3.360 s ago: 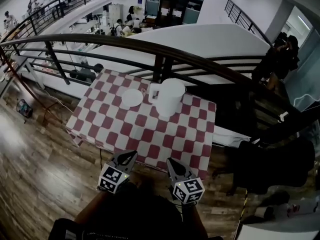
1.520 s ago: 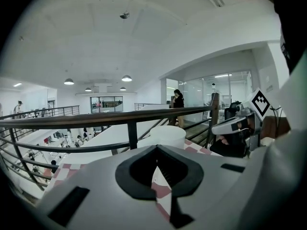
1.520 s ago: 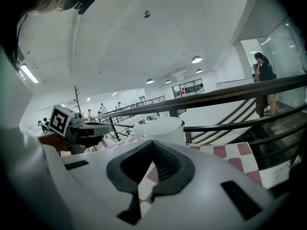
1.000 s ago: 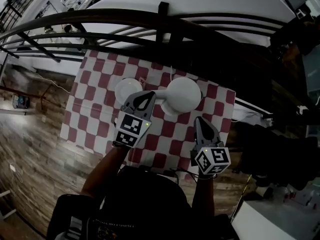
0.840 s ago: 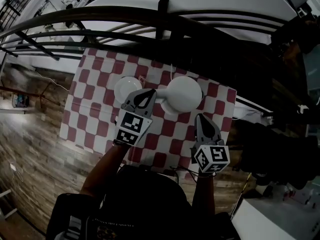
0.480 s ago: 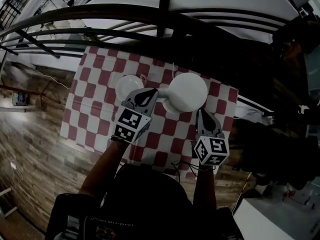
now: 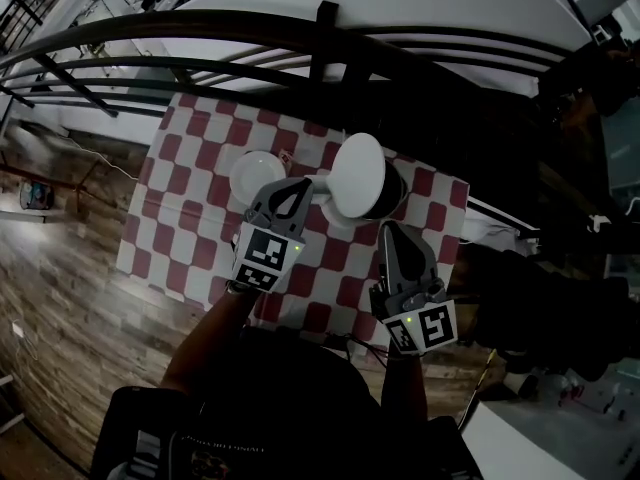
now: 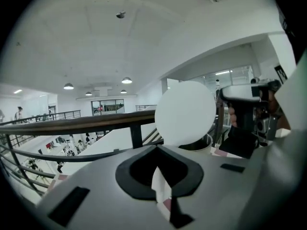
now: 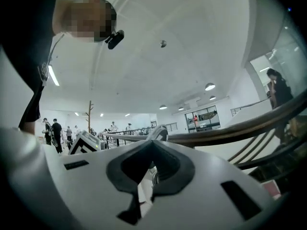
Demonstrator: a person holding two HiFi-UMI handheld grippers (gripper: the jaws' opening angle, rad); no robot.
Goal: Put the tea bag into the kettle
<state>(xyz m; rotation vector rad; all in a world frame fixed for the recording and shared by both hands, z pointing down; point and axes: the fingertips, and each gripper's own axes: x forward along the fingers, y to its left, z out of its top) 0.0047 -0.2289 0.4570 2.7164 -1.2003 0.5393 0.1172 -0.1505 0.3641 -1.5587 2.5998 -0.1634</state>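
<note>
Tea bag [image 7: 285, 156]: small pinkish scrap on worktop [image 7: 180, 228], near the far edge, between saucer [image 7: 255, 175] and kettle [image 7: 338, 211]; too small to confirm.

Judged light, limp, easily torn. Pinch tag or top fold, gently.

Lid [image 7: 358, 171] tilted up, kettle mouth open.

Left tongs [image 7: 302, 185] clenched, tips at the kettle handle, just nearside of the bag, not touching it.

Right tongs [image 7: 390, 233] clenched, empty, at kettle's near side, well apart from the bag.

Neither of the 2 grasps it.
</note>
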